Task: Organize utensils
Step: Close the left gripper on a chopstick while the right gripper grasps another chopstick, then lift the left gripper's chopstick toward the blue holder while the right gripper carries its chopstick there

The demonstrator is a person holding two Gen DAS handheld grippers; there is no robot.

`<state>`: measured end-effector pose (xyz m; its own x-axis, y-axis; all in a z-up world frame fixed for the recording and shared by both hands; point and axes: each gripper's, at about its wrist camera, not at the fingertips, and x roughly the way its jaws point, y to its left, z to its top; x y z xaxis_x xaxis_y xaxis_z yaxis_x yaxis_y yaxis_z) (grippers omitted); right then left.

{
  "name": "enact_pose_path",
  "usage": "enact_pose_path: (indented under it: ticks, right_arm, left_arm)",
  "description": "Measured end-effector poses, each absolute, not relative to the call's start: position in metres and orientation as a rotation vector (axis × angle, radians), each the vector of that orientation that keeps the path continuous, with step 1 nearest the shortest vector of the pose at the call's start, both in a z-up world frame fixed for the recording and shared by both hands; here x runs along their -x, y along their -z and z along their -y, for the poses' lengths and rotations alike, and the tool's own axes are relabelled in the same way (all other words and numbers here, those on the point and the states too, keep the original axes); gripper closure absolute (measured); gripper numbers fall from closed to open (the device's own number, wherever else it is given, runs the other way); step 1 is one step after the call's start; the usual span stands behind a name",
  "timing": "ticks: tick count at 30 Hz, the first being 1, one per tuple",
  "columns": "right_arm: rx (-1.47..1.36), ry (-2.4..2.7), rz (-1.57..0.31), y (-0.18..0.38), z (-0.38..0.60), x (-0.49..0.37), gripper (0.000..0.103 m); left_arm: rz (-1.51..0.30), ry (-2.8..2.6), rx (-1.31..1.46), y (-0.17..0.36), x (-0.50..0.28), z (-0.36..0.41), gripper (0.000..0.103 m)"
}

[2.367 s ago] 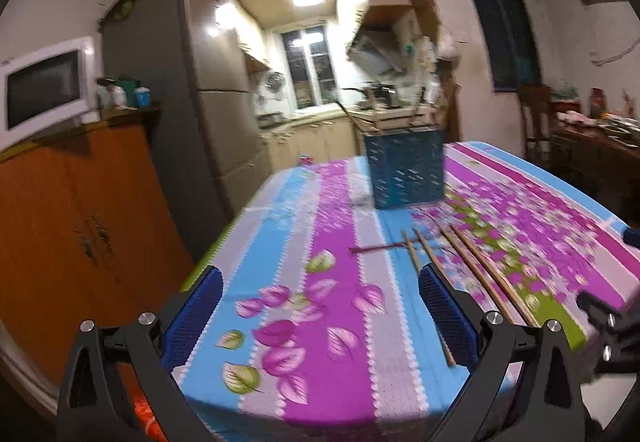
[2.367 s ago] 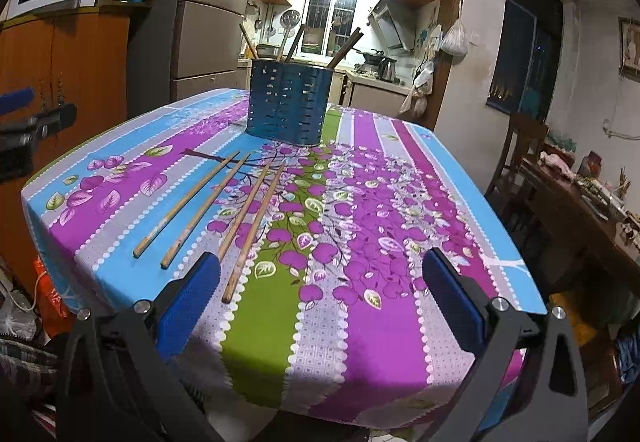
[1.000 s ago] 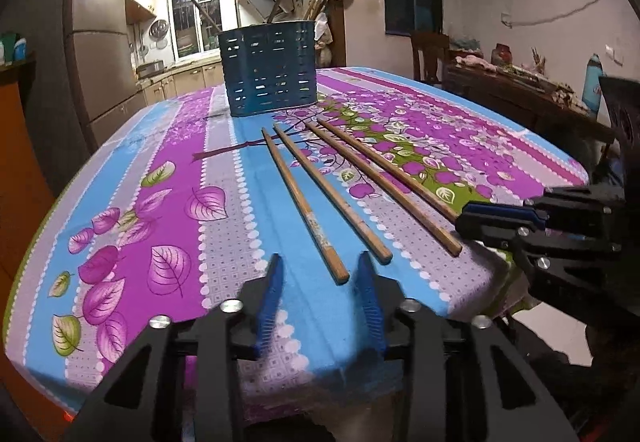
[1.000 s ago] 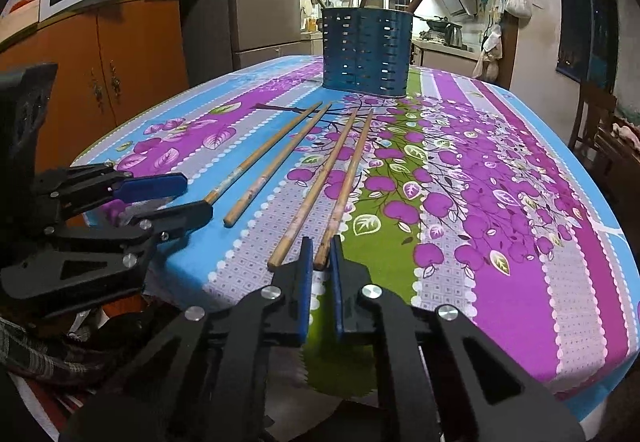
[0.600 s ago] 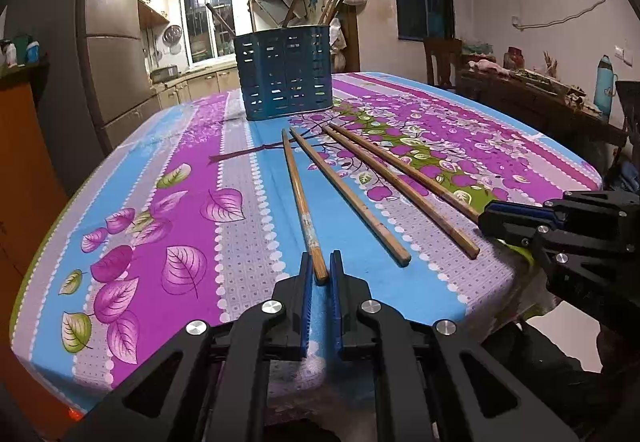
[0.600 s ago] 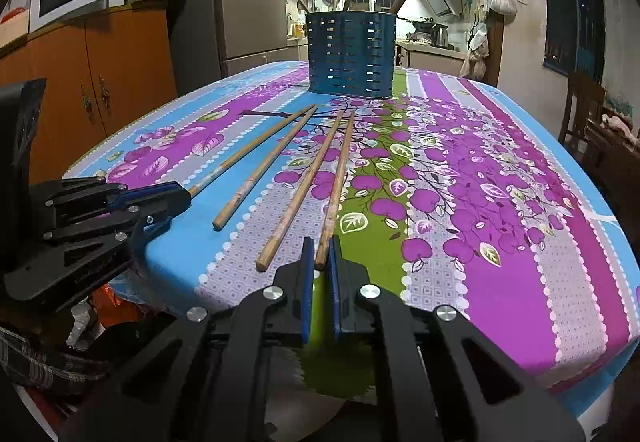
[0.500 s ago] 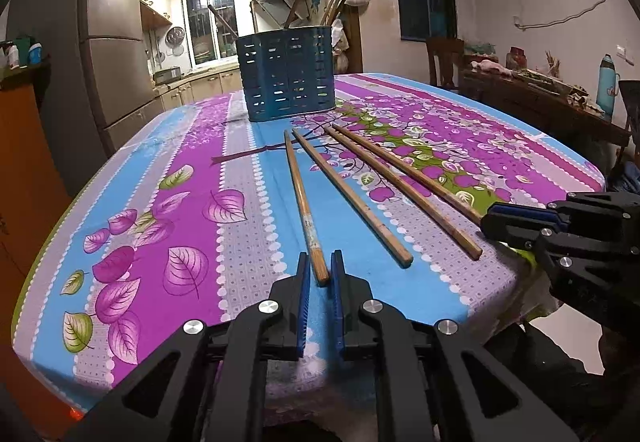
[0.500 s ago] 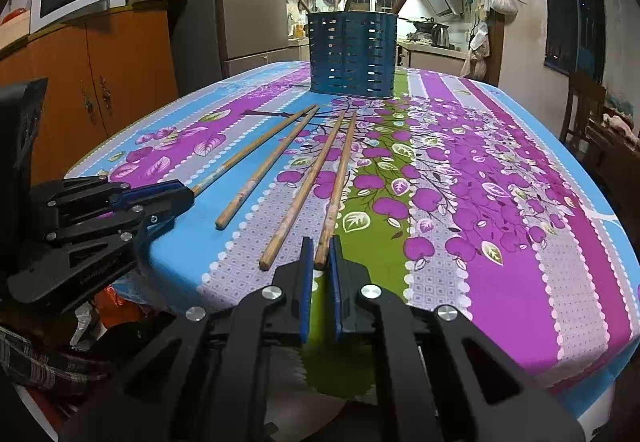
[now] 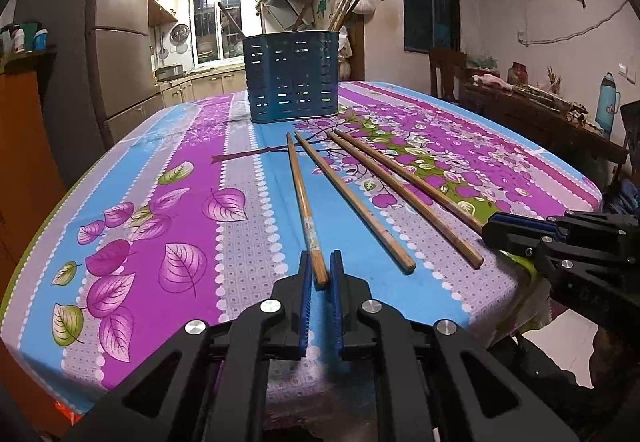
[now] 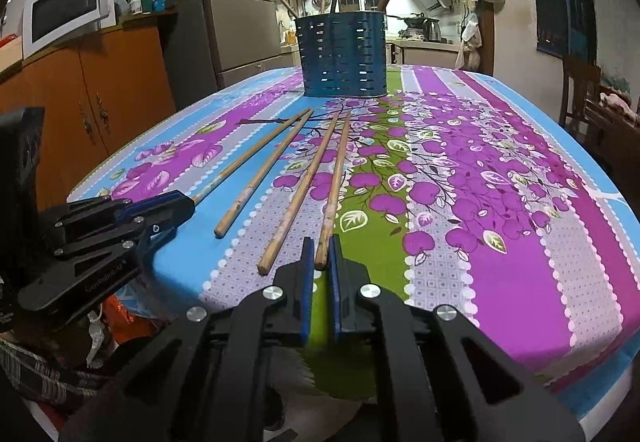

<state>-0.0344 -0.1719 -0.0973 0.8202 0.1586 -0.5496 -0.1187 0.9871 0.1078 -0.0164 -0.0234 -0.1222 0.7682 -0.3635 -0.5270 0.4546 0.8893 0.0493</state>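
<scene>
Several long wooden chopsticks lie side by side on the flowered tablecloth, pointing toward a blue perforated utensil holder at the far end, also in the right wrist view. My left gripper is shut on the near end of the leftmost chopstick. My right gripper is shut on the near end of the rightmost chopstick. Two chopsticks lie free between them. The left gripper shows in the right wrist view, the right gripper in the left wrist view.
The holder has other utensils standing in it. The table's near edge is just under both grippers. An orange cabinet with a microwave stands left. A chair and a cluttered side table stand right.
Both grippers came down to the table's near edge and closed from wide open, the left on the leftmost chopstick's end and the right on the rightmost one's. In the last half second little moved.
</scene>
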Motion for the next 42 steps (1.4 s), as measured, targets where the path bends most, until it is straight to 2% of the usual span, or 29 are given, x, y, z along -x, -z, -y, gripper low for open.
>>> enact_pose_path:
  ticks: [8,26,42]
  right_arm:
    - [-0.093,-0.114,-0.544,0.087,0.18,0.039,0.098]
    - [-0.079,-0.084,-0.361,0.019,0.212,0.024,0.098]
    - [-0.032,-0.138,-0.241,-0.041,0.21,0.001,0.098]
  left_arm:
    - [-0.503,0.419,-0.161,0.113,0.016,0.019,0.095]
    - [-0.332,0.382,-0.076,0.026,0.004,-0.006,0.095]
    - [-0.277,0.407,-0.059,-0.021,-0.021,-0.003,0.095]
